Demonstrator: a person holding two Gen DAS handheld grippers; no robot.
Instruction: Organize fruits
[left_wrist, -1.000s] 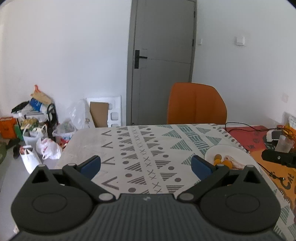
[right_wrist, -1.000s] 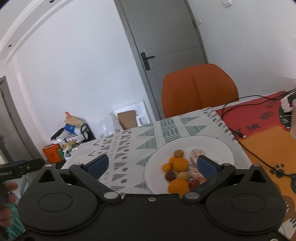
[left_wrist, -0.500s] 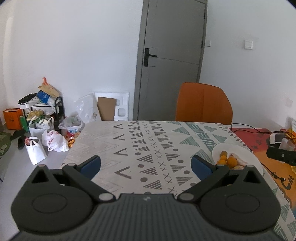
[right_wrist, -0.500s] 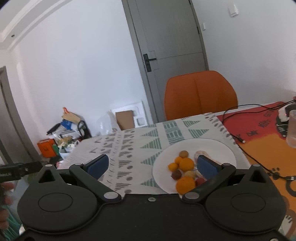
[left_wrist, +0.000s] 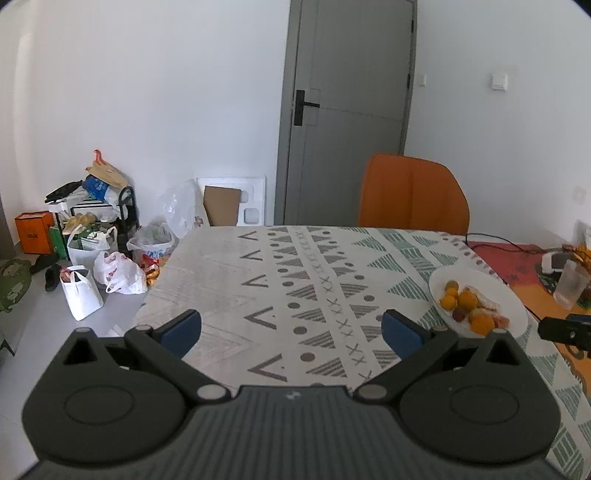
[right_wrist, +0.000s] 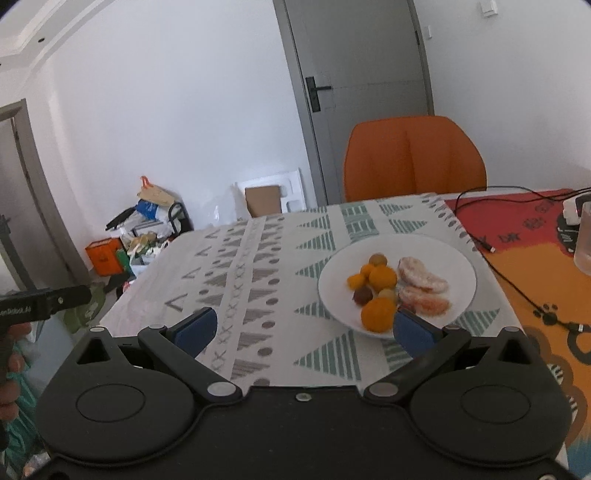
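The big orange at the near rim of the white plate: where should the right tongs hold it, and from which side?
Probably across the big orange's widest middle, coming from above. It is round, and smaller fruits sit close behind it on the white plate, so a low approach might push them. The right tongs are open.

Left gripper (left_wrist: 291, 328) has pulled back and turned left: plate (left_wrist: 513, 306) now sits farther ahead to its right, wholly visible. Right gripper (right_wrist: 303, 328) has risen and tipped down; plate (right_wrist: 458, 266) appears fuller ahead-right.
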